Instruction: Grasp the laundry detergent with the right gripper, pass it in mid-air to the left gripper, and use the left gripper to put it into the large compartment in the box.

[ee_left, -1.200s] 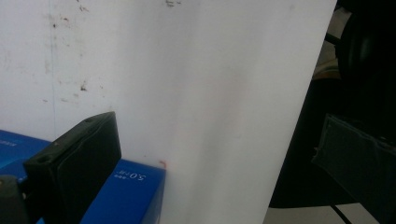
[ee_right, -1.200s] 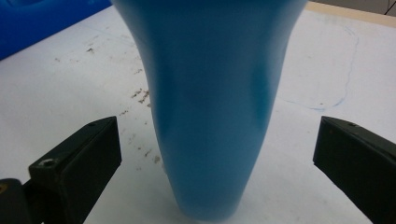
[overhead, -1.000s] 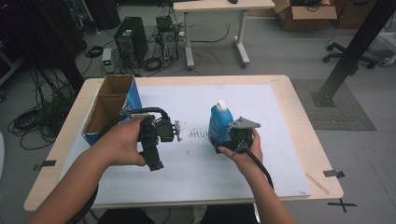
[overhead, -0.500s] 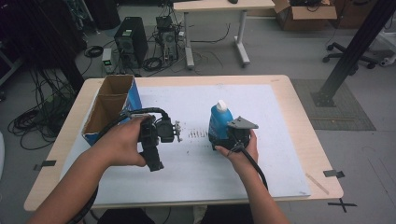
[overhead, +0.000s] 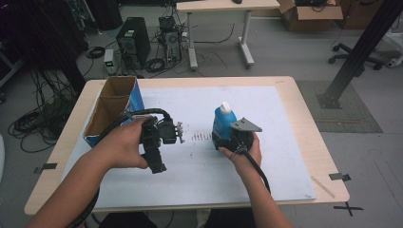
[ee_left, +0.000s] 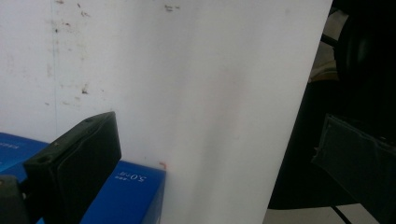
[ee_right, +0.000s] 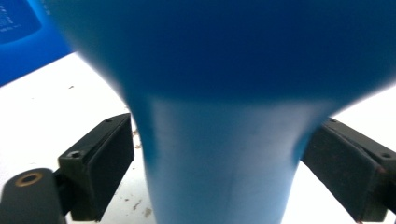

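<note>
Gripping the blue bottle [overhead: 222, 124], the right gripper [overhead: 236, 140] is clamped round its narrow waist; left gripper [overhead: 178, 133], jaws apart, waits beside the open box [overhead: 112, 110]. Bottle's secured, boxing probably remains.

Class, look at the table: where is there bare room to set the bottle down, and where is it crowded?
Bare: the white mat right of the blue bottle, and its near strip. Crowded: the left, where the cardboard box and left hand-held gripper sit.
</note>
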{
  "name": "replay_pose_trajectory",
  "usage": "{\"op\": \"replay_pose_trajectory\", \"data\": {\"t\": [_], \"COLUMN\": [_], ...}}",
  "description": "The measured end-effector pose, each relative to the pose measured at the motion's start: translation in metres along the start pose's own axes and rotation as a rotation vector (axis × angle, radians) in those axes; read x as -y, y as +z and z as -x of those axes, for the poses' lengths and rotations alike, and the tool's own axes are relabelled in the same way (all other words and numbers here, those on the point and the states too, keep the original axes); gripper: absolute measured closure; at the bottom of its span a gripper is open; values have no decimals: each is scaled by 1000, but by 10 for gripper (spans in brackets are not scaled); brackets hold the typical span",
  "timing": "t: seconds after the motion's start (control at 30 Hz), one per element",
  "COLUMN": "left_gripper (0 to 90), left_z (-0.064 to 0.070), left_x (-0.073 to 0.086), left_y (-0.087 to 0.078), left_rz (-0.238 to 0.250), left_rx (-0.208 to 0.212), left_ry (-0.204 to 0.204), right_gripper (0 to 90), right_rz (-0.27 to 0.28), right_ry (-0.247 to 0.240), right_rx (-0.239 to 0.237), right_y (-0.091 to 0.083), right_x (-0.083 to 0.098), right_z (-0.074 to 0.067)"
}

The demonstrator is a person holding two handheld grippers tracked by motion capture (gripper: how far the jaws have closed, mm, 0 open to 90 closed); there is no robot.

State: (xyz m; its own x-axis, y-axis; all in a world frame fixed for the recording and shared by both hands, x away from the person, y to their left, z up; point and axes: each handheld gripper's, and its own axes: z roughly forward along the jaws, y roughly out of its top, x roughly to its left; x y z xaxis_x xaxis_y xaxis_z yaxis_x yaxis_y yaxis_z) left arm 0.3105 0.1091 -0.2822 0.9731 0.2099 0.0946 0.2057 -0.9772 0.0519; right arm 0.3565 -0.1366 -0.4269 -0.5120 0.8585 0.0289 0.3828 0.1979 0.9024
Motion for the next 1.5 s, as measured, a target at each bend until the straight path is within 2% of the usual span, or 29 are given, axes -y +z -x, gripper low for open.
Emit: {"op": "replay_pose_trajectory", "data": {"t": [0.47, 0.97, 1.5], "left_gripper": [2, 2, 2], "left_z": [0, 1, 0], "left_x": [3, -1, -1], "left_y": [1, 2, 5], "left_rz": [-8, -9, -11], "left_rx": [0, 0, 3], "left_ry": [-3, 1, 1], "right_gripper": [222, 293, 422], "right_rz": [7, 16, 20], "right_ry": [-18, -49, -55], "right_rx": [-6, -3, -1], "right_y": [0, -2, -1], "right_x": [2, 1, 5], "right_z": [-3, -4, -3]}}
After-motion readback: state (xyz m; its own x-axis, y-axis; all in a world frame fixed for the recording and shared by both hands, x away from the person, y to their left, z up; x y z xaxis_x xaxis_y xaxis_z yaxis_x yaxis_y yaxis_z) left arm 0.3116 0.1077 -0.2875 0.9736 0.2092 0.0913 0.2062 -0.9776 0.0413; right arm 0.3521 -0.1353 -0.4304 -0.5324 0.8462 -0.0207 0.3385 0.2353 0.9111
